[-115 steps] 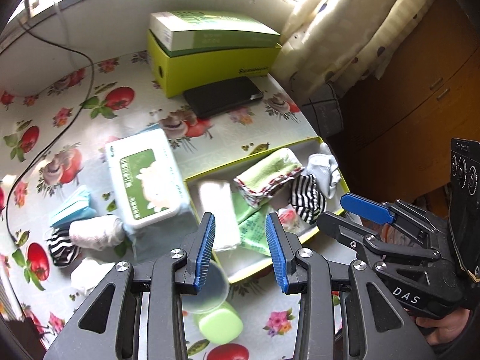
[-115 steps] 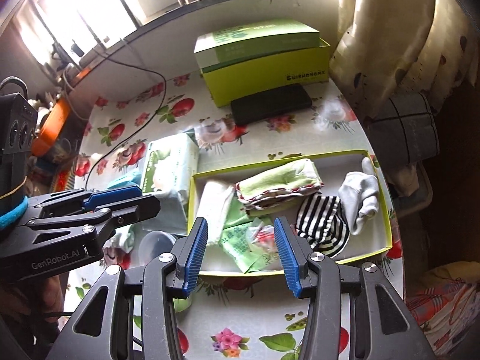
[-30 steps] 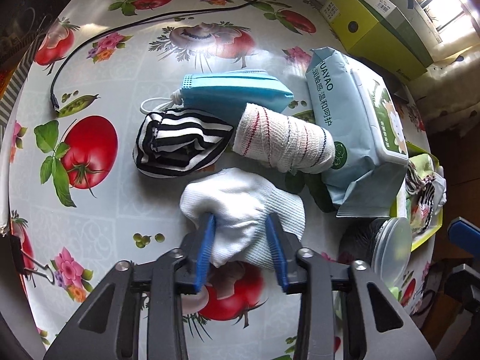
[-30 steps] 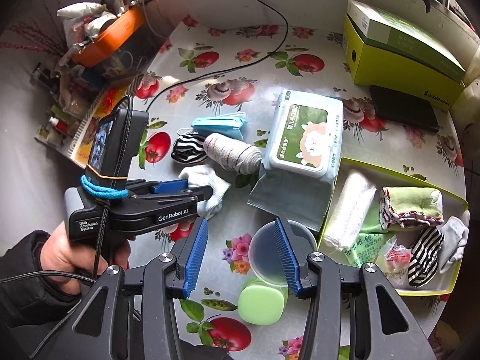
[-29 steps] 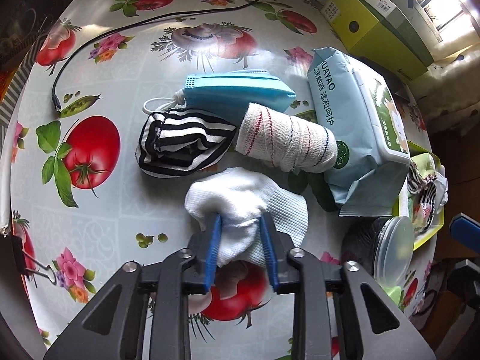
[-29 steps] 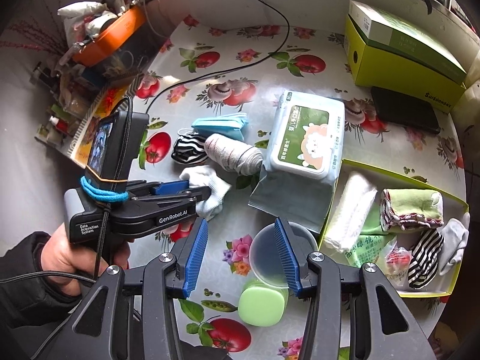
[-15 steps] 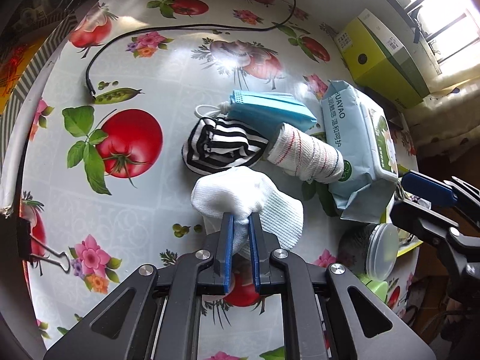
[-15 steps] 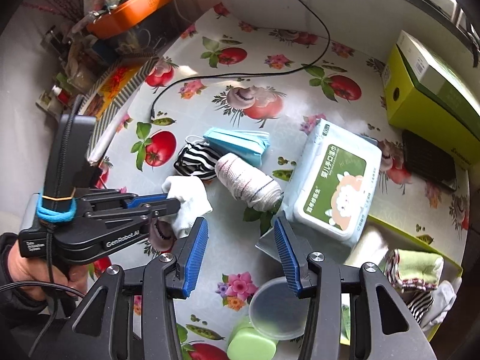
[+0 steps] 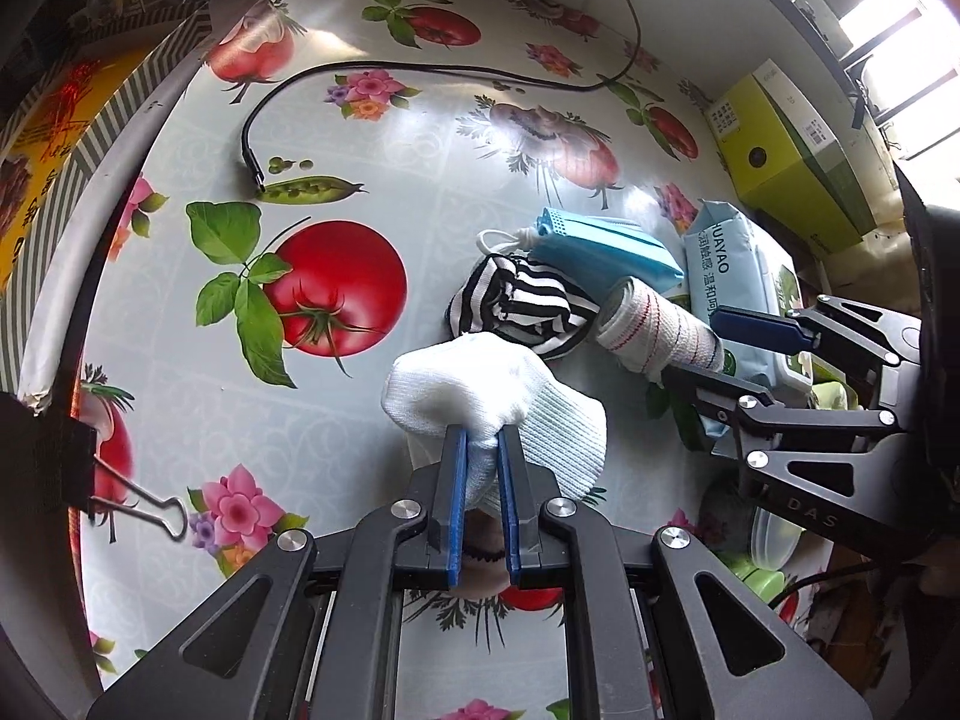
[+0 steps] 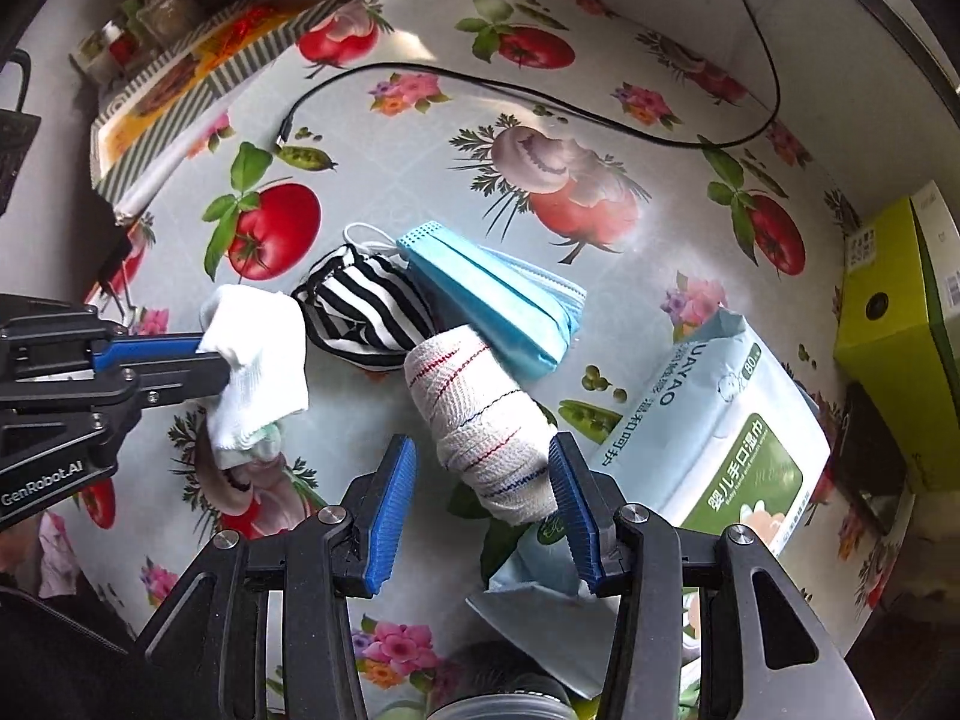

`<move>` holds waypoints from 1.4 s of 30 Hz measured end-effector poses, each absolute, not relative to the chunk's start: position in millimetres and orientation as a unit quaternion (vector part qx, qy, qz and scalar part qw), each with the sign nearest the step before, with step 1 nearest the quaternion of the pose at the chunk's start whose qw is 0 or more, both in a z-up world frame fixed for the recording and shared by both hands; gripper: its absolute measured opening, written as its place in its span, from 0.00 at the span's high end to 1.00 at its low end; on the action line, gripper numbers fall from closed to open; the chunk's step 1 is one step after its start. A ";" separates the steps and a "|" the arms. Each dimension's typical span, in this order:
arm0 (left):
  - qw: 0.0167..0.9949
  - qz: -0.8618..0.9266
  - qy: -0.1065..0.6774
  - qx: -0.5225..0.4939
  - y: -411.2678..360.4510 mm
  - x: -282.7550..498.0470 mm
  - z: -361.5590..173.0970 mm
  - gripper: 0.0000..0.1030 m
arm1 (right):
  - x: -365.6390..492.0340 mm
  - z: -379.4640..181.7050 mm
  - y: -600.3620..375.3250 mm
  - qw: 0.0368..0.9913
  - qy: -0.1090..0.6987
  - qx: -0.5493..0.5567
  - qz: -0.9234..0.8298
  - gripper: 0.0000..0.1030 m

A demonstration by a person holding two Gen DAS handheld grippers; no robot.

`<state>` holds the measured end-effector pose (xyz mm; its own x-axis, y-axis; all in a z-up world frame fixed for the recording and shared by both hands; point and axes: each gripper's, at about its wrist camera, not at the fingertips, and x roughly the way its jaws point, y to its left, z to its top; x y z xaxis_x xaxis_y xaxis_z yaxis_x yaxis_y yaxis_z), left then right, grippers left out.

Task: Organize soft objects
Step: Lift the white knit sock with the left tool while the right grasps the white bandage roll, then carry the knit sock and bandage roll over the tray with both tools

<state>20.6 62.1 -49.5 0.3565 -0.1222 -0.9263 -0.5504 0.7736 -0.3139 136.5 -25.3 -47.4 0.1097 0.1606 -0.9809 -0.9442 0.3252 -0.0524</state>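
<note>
My left gripper (image 9: pixel 480 444) is shut on a white sock (image 9: pixel 480 390) and holds it just above the tablecloth; the sock also shows in the right wrist view (image 10: pixel 258 354), pinched by the left gripper (image 10: pixel 207 360). My right gripper (image 10: pixel 480 468) is open, its fingers on either side of a rolled white cloth with red and blue stripes (image 10: pixel 480 414). The roll also shows in the left wrist view (image 9: pixel 654 327). A black-and-white striped sock (image 10: pixel 360 306) and a folded blue face mask (image 10: pixel 498 300) lie just beyond the roll.
A pack of wet wipes (image 10: pixel 720 420) lies right of the roll. A yellow-green box (image 10: pixel 900 324) stands far right. A black cable (image 10: pixel 540 102) crosses the back of the table. A clear round lid (image 9: pixel 774 540) and a binder clip (image 9: pixel 120 492) lie near the table edges.
My left gripper has shut on the white sock and lifted it slightly. My right gripper has moved in from the tray side and now straddles the striped roll.
</note>
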 end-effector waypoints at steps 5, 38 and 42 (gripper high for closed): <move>0.764 0.139 0.550 -0.308 63.2 19.5 -49.2 0.90 | 136.8 -62.4 -15.7 0.627 0.502 -0.419 0.424 0.56; 0.808 0.093 0.527 -0.248 21.6 40.1 11.8 0.90 | 118.9 36.7 -134.1 0.715 0.555 -0.146 0.399 0.59; 0.813 0.079 0.525 -0.238 9.4 44.7 20.1 0.90 | 115.0 47.6 -150.1 0.727 0.546 -0.139 0.391 0.59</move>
<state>44.7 9.4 20.1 0.4368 -0.1217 -0.8913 -0.3779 0.8743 -0.3046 115.0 -150.1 47.6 0.0972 0.4163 -0.9040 -0.7210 0.6556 0.2243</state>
